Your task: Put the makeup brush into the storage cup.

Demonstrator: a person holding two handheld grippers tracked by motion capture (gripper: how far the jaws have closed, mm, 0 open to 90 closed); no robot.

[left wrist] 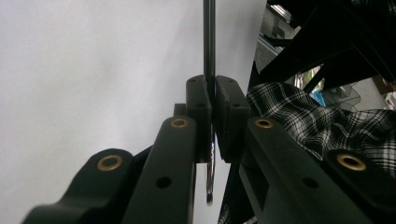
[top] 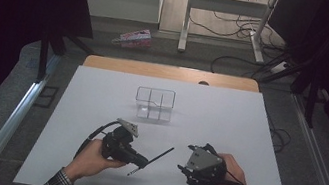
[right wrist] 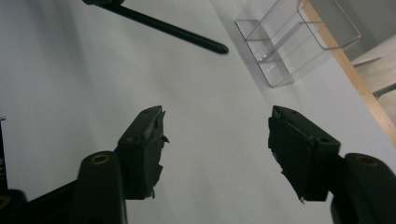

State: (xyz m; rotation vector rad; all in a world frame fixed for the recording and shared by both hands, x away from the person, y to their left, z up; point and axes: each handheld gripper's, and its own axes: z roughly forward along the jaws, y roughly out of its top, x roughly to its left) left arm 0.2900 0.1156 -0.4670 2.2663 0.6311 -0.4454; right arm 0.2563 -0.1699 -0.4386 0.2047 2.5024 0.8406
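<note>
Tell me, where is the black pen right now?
In the high view the black pen sits low and centre, clamped in the left tongs. It points up-right toward the clear plastic box, with the open right tongs just beside it.

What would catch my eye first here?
The left gripper, near the table's front edge, is clamped on a thin black pen that points toward the right gripper, whose jaws stand apart with nothing between them. Behind them, mid-table, stands a clear divided box.

Pen (top: 154,157) between the tools; organizer (top: 154,103) behind on table (top: 227,128).
</note>
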